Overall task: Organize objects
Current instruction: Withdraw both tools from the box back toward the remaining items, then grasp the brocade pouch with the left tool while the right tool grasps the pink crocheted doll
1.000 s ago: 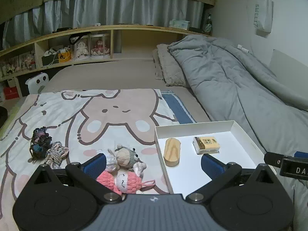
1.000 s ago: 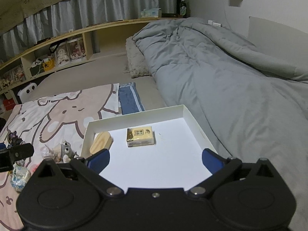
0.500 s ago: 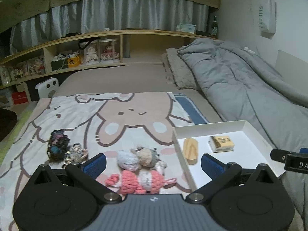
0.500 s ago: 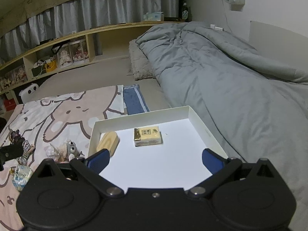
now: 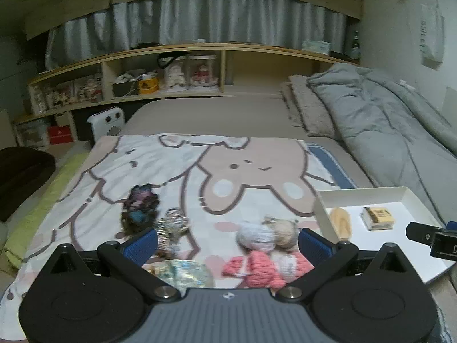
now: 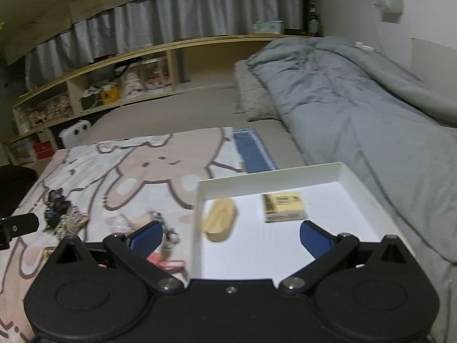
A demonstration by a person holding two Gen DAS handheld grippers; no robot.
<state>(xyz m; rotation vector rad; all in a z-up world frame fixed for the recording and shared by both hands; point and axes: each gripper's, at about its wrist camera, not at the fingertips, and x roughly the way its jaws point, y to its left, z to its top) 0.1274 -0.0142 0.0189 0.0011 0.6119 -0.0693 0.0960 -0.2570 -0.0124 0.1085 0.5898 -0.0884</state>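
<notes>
Where tray rim point(image 6: 197, 208) ends — toys point(image 5: 268, 234) alongside

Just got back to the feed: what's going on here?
Someone is tidying small things off a bed into a white tray. A wooden piece and a yellow box already lie in it. Both tools, left and right, are open and empty. The plush toys and hair ties are on the blanket.

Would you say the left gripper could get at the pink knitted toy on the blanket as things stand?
Probably yes: the left gripper has its jaws open and holds nothing, and the pink knitted toy lies just ahead between them on the blanket, nothing covering it.
</notes>
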